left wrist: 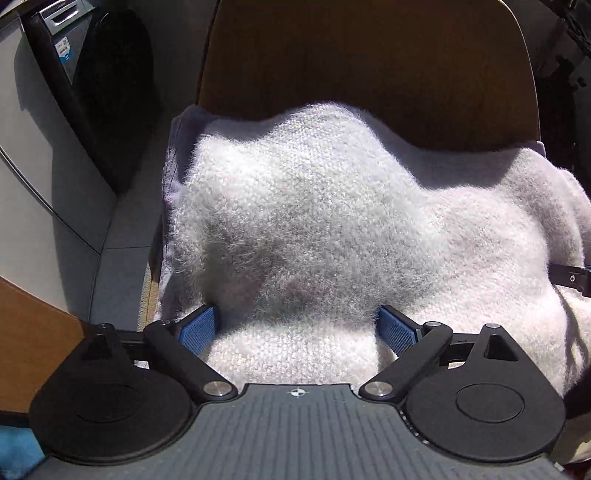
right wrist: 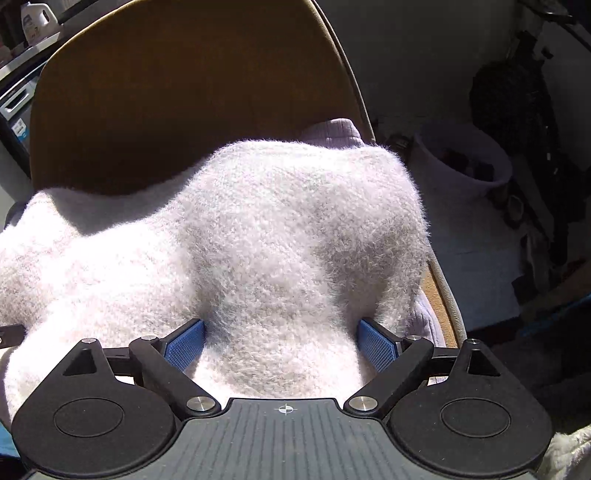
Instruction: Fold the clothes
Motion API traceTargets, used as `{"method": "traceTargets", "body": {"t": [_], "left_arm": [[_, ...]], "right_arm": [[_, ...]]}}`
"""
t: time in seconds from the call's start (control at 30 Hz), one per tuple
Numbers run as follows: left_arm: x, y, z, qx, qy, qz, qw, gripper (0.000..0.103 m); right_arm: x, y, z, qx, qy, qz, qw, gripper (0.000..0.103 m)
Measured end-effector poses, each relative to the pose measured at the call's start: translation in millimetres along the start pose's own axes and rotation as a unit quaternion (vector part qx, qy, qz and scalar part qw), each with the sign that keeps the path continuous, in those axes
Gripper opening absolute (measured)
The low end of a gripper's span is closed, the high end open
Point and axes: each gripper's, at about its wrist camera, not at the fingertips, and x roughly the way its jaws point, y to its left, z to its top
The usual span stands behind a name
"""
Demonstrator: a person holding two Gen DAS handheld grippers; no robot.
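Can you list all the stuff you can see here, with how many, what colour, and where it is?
fuzzy sweater: one, pale pinkish white, heaped on the chair seat
ribbed garment: one, pale lilac, under the sweater, showing at its edges
chair: one, brown, backrest behind the sweater
washing machine: one, grey with a dark door, far left
detergent bottle: one, white, top left on the machine
bucket: one, pale, on the floor to the right
left hand-held gripper: one, black with blue pads, jaws open around a sweater fold
right hand-held gripper: one, black with blue pads, jaws open likewise
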Motion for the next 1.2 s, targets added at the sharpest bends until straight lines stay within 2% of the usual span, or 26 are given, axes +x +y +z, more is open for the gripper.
{"method": "traceTargets", "body": {"t": [0.13, 0.27, 0.4, 0.63, 0.9, 1.2], "left_arm": [[9, -1, 4, 0.009, 0.005, 0.01, 0.9999, 0.099], [0, 0, 5, 0.013, 0.002, 0.013, 0.9998, 0.099], [-17, 0, 5, 0.025, -0.004, 0.007, 0.9996, 0.099], [-60, -10, -2, 0.034, -0.031, -0.022, 0.9987, 0.099], [-113, -36, -16, 0.037, -0.034, -0.046, 0.9977, 0.1], [-158, -59, -37, 0.042, -0.025, -0.037, 0.9981, 0.1]], "right_arm": [[21, 9, 10, -0.017, 0.01, -0.018, 1.0, 0.095], [10, 12, 13, 0.003, 0.01, -0.024, 1.0, 0.095], [-21, 8, 9, 0.011, -0.01, -0.015, 1.0, 0.102], [-100, 0, -15, 0.057, -0.044, -0.017, 0.997, 0.102], [-170, 8, -45, 0.097, -0.049, -0.053, 0.993, 0.102], [-235, 9, -65, 0.092, -0.065, -0.059, 0.992, 0.102]]}}
